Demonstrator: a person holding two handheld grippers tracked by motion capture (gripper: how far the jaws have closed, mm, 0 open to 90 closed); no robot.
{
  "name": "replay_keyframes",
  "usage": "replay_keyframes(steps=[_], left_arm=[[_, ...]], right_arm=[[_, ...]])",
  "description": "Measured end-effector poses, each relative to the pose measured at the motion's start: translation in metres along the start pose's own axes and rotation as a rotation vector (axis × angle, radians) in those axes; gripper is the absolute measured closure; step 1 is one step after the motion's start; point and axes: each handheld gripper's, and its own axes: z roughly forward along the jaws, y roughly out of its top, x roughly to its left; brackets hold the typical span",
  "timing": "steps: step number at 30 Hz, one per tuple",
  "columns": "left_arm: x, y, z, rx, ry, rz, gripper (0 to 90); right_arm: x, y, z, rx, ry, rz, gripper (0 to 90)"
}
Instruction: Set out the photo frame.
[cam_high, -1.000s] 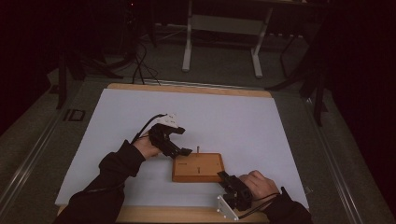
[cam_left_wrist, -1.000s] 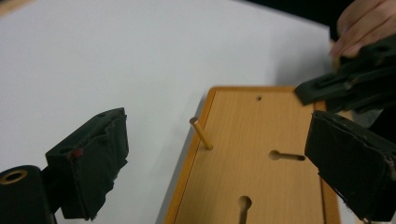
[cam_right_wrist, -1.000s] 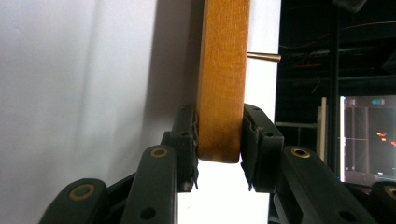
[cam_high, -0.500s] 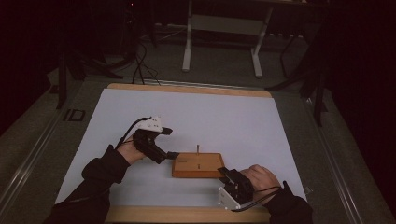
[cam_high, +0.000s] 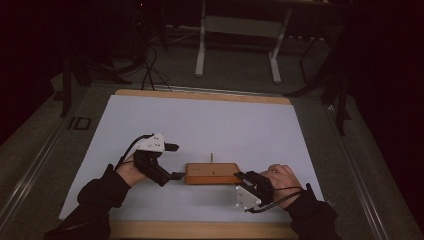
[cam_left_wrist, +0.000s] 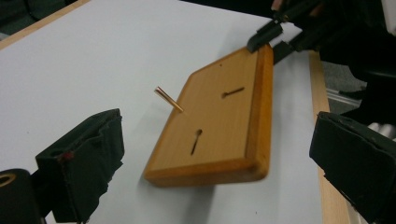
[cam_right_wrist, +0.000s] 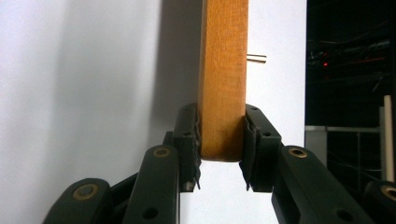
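While clamped by right hand-held gripper (cam_right_wrist: 222, 149), wooden block (cam_right_wrist: 223, 79), left hand-held gripper (cam_left_wrist: 224, 163) agape beside

Left gripper (cam_high: 176, 161) has dropped back from the peg (cam_high: 211, 158) side of the wooden block (cam_high: 212, 173), swung out toward the table's left edge, and now sits just off the block's left end, jaws spread wide. Left forearm has pulled back toward the near edge too.
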Motion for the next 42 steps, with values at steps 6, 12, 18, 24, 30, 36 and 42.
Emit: replay_keyframes(steps=[6,12,18,24,30,36,42], left_arm=[[-0.005,-0.009,-0.004,-0.003,-0.009,-0.001,3.6],[-0.007,-0.021,-0.002,-0.004,-0.009,-0.014,3.6],[-0.012,-0.035,0.002,-0.009,-0.014,-0.039,3.5],[-0.017,-0.045,0.007,-0.001,-0.020,-0.043,3.5],[-0.017,-0.047,0.008,-0.002,-0.016,-0.044,3.5],[-0.015,-0.049,0.008,-0.012,-0.013,-0.053,3.5],[-0.014,-0.051,0.008,-0.014,-0.010,-0.057,3.5]], right_arm=[[-0.013,-0.001,0.001,-0.002,0.043,0.032,70.2],[-0.029,-0.004,0.003,-0.013,0.103,0.064,70.3],[-0.048,-0.007,0.006,-0.021,0.176,0.108,70.2],[-0.066,-0.010,0.011,-0.024,0.249,0.152,70.2],[-0.080,-0.016,0.016,-0.047,0.308,0.189,70.1],[-0.100,-0.019,0.024,-0.040,0.390,0.223,70.1],[-0.115,-0.023,0.032,-0.041,0.450,0.278,69.8]])
